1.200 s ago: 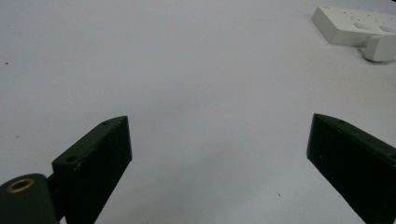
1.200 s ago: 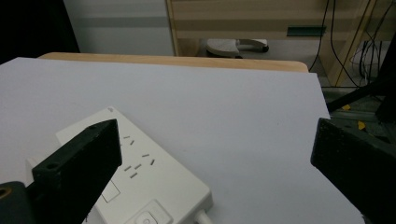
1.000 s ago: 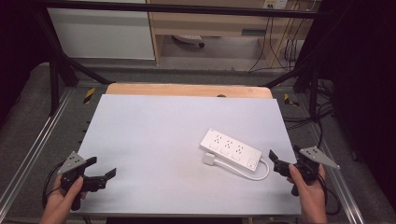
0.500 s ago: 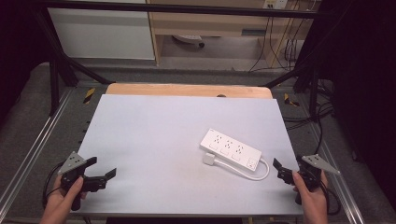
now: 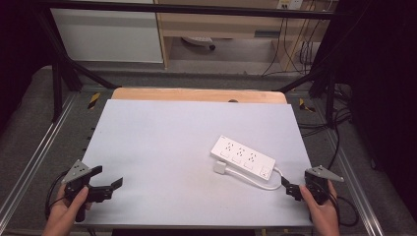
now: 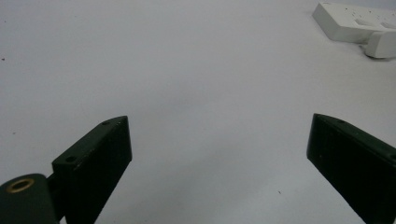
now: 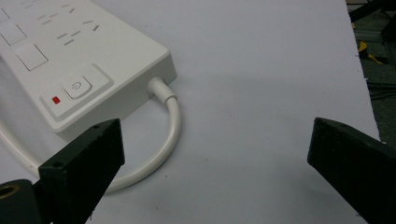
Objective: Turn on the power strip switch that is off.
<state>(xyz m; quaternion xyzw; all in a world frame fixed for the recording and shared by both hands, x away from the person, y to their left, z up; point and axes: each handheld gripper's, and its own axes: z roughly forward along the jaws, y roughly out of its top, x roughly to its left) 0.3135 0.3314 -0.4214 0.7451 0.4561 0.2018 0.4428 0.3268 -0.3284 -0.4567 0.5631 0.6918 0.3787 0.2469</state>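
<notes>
Closest to the person are the two hands at the near edge of the table (image 5: 162,128). The left gripper (image 5: 107,183) sits at the near left corner with its jaws spread wide and nothing between them — just bare grey table under it. The right gripper (image 5: 290,189) sits at the near right corner. Its jaws are wide apart too, and it holds nothing.

Just past the right gripper lies the white cord (image 7: 170,135). It curls in a loop on the table, and in the right gripper view it runs under the left jaw. A bit farther is the power strip (image 5: 243,157), lying flat on the right half of the table, slanted, with its button end (image 7: 77,87) toward the right gripper. The white plug (image 5: 220,167) rests right beside the strip's near long side. From the left gripper view, the strip (image 6: 350,21) is far off in the top corner.

What could go wrong? The right gripper is very near the cord. If it closes there, it may pinch just the bendy cord, and the strip would drag or swing. It could also bump the button. The left gripper is well apart from the strip, so it can't help steady it yet — a push from one side may slide the strip across the smooth table.
</notes>
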